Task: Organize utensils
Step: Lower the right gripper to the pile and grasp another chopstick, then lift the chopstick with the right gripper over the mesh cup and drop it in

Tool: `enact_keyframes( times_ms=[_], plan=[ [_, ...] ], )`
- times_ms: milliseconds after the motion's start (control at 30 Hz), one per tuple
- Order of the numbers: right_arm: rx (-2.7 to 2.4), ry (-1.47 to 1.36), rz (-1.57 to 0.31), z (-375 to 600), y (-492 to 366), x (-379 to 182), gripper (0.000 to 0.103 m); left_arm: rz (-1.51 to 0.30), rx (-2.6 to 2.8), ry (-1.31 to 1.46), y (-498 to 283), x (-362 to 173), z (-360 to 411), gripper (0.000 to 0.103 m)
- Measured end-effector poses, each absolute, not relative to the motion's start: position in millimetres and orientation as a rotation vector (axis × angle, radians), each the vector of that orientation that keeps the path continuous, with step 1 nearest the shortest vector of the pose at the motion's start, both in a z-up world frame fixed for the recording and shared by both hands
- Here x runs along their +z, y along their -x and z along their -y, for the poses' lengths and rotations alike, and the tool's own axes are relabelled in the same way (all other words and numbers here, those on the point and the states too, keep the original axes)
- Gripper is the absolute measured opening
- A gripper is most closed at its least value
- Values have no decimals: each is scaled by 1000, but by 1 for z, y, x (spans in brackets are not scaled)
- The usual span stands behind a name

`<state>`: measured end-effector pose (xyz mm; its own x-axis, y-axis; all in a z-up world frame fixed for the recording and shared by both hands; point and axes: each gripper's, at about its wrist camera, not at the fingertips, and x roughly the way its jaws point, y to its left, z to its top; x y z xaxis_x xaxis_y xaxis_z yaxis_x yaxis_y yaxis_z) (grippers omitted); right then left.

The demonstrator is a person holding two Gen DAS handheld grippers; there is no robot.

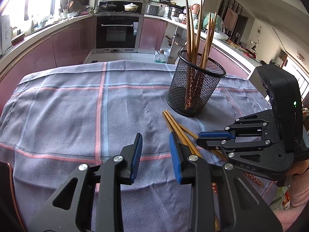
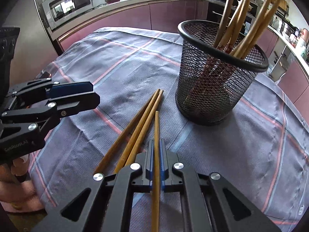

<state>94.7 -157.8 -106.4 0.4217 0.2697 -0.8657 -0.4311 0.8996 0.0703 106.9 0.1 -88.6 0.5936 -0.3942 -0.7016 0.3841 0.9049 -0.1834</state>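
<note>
A black mesh cup [image 1: 195, 89] [image 2: 218, 81] stands upright on the checked cloth [image 1: 77, 106] with several wooden chopsticks in it. Three loose chopsticks lie on the cloth in front of it. My right gripper [image 2: 156, 144] is shut on one chopstick [image 2: 156, 123], which runs straight between its blue pads. The other two chopsticks [image 2: 143, 119] [image 1: 171, 121] lie side by side just left of it. My left gripper [image 1: 155, 145] stands open over the cloth with nothing between its fingers. It sits left of the right gripper [image 1: 198, 138] and shows side-on in the right wrist view [image 2: 95, 92].
The table's far edge drops toward a kitchen floor with an oven [image 1: 117, 32] and pink cabinets behind. A microwave [image 2: 71, 2] sits on the counter at the left. A hand in a pink sleeve [image 2: 21, 203] rests at the near table edge. A dark flat object [image 1: 5, 183] lies at the left.
</note>
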Motion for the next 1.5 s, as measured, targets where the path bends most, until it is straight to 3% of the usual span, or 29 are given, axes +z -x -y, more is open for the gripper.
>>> enact_keyframes(
  times_ms=[367,933,1500],
  plan=[
    [493,58,-952,179,-77,-79,4,-834,-467,8,-104,-94,3,28],
    [479,-142,-595,237,-43,15,4,-851,-501,-4,-102,-98,13,28],
    [397,-185,-324,263,-73,103,4,-872,-526,-24,-93,-102,22,28]
  ],
)
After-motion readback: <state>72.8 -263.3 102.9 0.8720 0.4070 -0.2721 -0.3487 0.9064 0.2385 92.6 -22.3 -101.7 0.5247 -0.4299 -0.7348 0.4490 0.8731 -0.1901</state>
